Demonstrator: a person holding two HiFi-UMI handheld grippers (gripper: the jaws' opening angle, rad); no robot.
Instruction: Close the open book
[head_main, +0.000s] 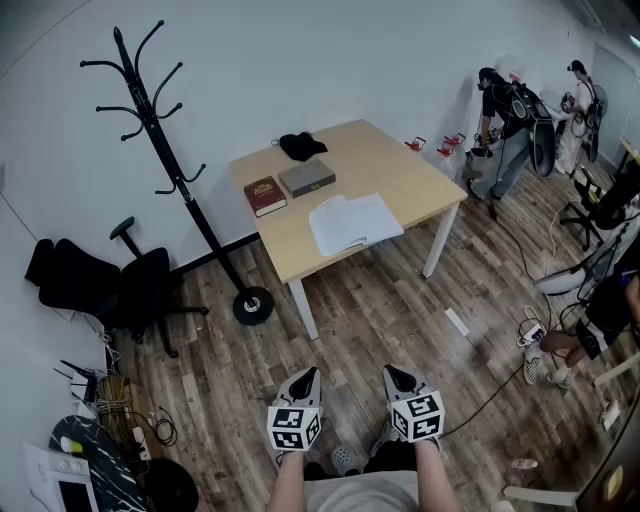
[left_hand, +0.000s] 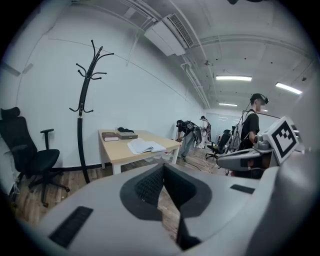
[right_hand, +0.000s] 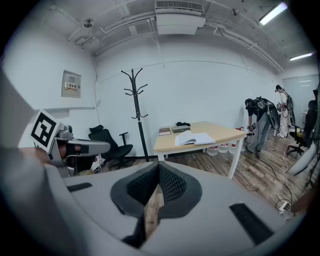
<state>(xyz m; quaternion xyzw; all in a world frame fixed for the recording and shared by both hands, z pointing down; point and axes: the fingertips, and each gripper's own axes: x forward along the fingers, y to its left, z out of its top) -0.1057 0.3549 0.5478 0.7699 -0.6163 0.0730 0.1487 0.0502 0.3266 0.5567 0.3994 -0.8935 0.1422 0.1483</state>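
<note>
Two tools, both clenched with nothing in them, are held low over the wooden floor (head_main: 400, 300), well apart from the tabletop (head_main: 400, 170). In the head view we see the left tool (head_main: 308, 373) and the right tool (head_main: 391, 372) side by side at the bottom edge. Each carries its marker cube and points toward the tabletop. In the left gripper view we find the jaws of the left tool (left_hand: 162, 168) pressed together at their tips, with only floor showing through the gap below. The right gripper view shows the same for the right tool (right_hand: 159, 168).

The open book (head_main: 352, 222) lies flat on the near part of the pale wooden tabletop, close to its front edge, pages upward. We note white leaves spread to either side of a central fold. No print can be made out. Seen from the left gripper view, the open book (left_hand: 145, 146) shows as a low white mound with slightly arched pages. From the right gripper view, the open book (right_hand: 194, 138) shows the same gentle curve.

Behind it lie a dark red closed book (head_main: 265, 195), just beside that a flat grey box (head_main: 307, 178), and a black bundle (head_main: 301, 146) at the far edge. Left of the tabletop stand a black coat stand (head_main: 160, 130) and a black office chair (head_main: 120, 285). Two people (head_main: 505, 120) stand in the far right corner.
</note>
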